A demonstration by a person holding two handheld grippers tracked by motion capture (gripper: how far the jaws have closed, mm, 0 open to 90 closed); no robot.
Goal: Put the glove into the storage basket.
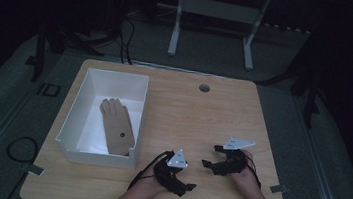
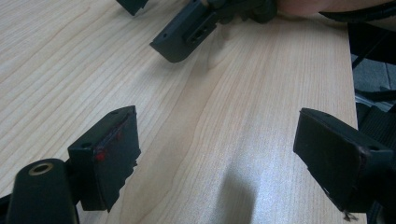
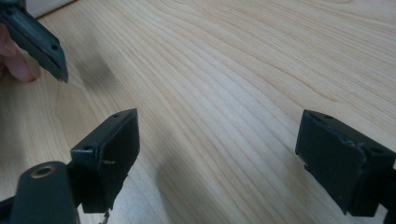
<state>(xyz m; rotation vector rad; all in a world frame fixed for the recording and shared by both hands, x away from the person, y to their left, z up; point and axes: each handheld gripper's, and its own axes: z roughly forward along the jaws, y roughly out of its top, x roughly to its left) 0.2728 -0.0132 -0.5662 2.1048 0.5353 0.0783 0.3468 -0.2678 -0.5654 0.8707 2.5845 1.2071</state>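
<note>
Resting low on table (image 1: 193,111), both grippers gaping.

- wooden table (image 1: 202,117), light grain, rounded corners, sits on grey floor (image 1: 338,163)
- round grommet hole (image 1: 204,88) near the table's far edge, about centre
- white box (image 1: 84,119) on the table's left half, open top, long side running front to back
- tan glove (image 1: 117,126) lies flat inside the box, fingers pointing to the far side, small dark dot on it
- left gripper (image 1: 186,185) and right gripper (image 1: 212,156) low over the near-right part of the tabletop; touching or hovering, cannot tell
- bare wood under both sets of jaws in the gripper views
- tape tabs (image 1: 35,169) on the floor at the table's near corners
</note>
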